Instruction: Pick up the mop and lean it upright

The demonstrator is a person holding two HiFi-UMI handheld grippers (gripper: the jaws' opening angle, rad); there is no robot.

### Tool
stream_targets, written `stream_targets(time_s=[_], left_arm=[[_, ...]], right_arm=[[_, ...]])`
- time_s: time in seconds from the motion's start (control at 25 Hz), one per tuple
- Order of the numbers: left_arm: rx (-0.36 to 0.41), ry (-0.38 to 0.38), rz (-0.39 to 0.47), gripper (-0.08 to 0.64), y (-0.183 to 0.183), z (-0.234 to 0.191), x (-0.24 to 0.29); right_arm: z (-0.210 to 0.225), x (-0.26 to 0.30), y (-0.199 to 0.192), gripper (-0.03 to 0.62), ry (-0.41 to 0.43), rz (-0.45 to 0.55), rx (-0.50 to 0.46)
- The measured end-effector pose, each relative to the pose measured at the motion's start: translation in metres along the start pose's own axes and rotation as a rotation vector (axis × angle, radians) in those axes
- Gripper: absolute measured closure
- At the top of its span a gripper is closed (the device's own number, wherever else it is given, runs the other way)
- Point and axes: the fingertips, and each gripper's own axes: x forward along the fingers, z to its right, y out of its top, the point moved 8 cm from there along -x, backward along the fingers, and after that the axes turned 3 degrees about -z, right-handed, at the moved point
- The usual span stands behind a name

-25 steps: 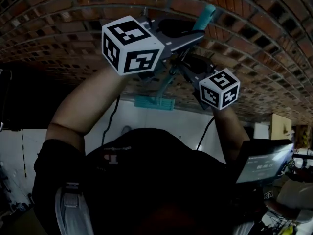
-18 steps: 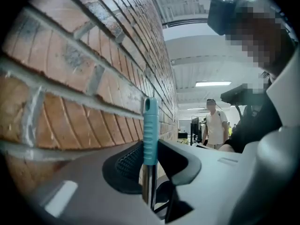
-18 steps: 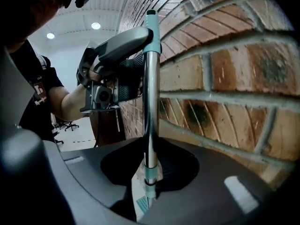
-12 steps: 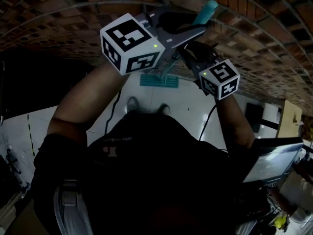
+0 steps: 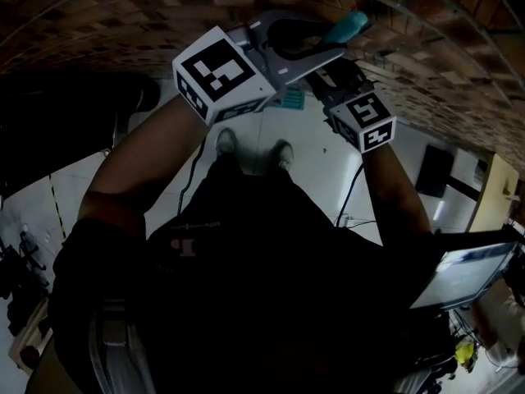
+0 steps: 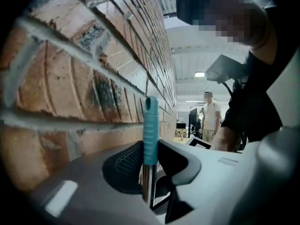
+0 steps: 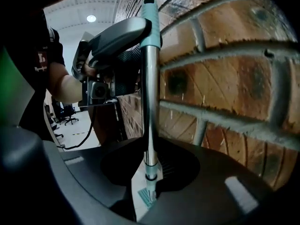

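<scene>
The mop stands nearly upright against the brick wall (image 5: 123,23). Its teal grip (image 5: 353,25) tops a metal pole (image 7: 150,111), and the teal mop head (image 5: 290,98) lies on the white floor below. My left gripper (image 5: 308,43) is shut on the handle just under the teal grip (image 6: 150,130). Lower on the pole and to the right, my right gripper (image 5: 326,74) is shut on the metal pole. In the right gripper view the mop head (image 7: 146,197) shows far below the jaws, and the left gripper (image 7: 123,36) holds the pole higher up.
The brick wall (image 6: 70,78) runs close beside the handle. The person's shoes (image 5: 226,142) stand on the white floor (image 5: 328,179) near the mop head. An open laptop (image 5: 463,273) sits at the lower right. Another person (image 6: 212,116) stands far off.
Both grippers have come down together with the mop handle still held. The head view has tilted down, so the shoes and more floor show, and the mop head sits nearer the grippers.
</scene>
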Motion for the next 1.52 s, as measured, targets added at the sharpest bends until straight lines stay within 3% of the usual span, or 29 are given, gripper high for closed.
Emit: stream_targets(time_s=[0.32, 1.04, 1.28, 1.52], left_arm=[[0.01, -0.008, -0.052, 0.466, -0.057, -0.004, 0.001], [0.049, -0.017, -0.175, 0.466, -0.141, -0.006, 0.005], [0.059, 0.004, -0.146, 0.466, -0.148, -0.013, 0.004], [0.154, 0.05, -0.173, 0.46, -0.144, -0.017, 0.003]], right_arm=[[-0.001, 0.031, -0.045, 0.486, -0.002, -0.062, -0.004], [-0.003, 0.079, -0.119, 0.486, -0.012, -0.176, 0.005], [0.0, 0.087, -0.123, 0.486, -0.035, -0.15, 0.012], [0.0, 0.093, -0.119, 0.485, -0.061, -0.14, 0.016]])
